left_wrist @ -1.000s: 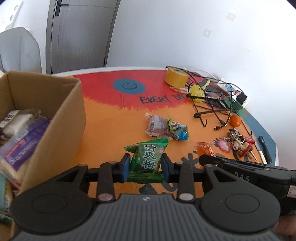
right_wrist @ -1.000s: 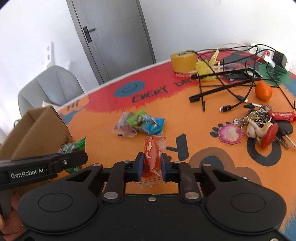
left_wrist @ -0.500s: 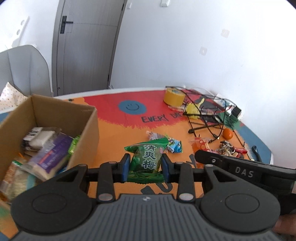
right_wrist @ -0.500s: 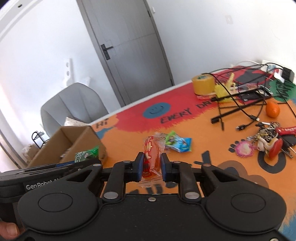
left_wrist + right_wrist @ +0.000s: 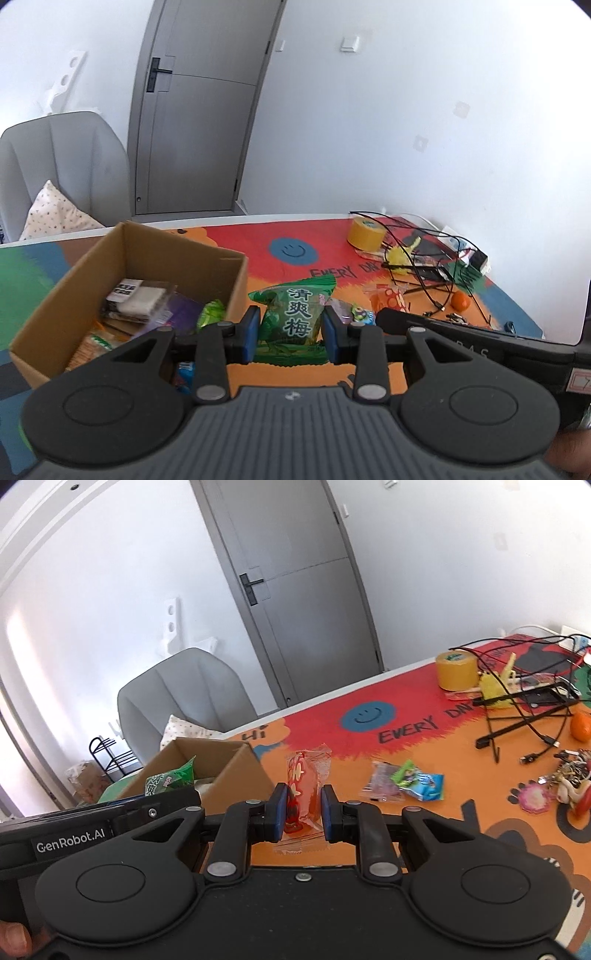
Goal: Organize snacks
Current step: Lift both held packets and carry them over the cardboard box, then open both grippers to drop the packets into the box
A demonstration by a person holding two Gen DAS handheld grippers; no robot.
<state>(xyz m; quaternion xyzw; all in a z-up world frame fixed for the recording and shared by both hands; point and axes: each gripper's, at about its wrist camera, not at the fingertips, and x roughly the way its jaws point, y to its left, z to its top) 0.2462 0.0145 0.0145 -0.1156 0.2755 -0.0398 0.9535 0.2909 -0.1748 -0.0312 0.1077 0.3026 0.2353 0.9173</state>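
My left gripper [image 5: 291,334] is shut on a green plum snack packet [image 5: 293,317], held in the air just right of an open cardboard box [image 5: 236,280]. The box holds several snack packs. My right gripper [image 5: 303,814] is shut on a clear packet with an orange-red sweet [image 5: 304,786], lifted above the orange table. From the right wrist view the box [image 5: 240,771] lies ahead to the left, with the left gripper's green packet [image 5: 170,779] in front of it. Two small packets, one clear [image 5: 382,784] and one green-blue [image 5: 421,784], lie on the table to the right.
A yellow tape roll [image 5: 456,670], a black wire stand with cables [image 5: 528,709], a tangerine [image 5: 581,725] and a bunch of keys with charms [image 5: 561,786] crowd the table's right side. A grey chair [image 5: 62,170] with a cushion stands behind the box, near a grey door.
Both grippers have risen with their packets still held. The box has come further into both views, and more of the door and wall shows.
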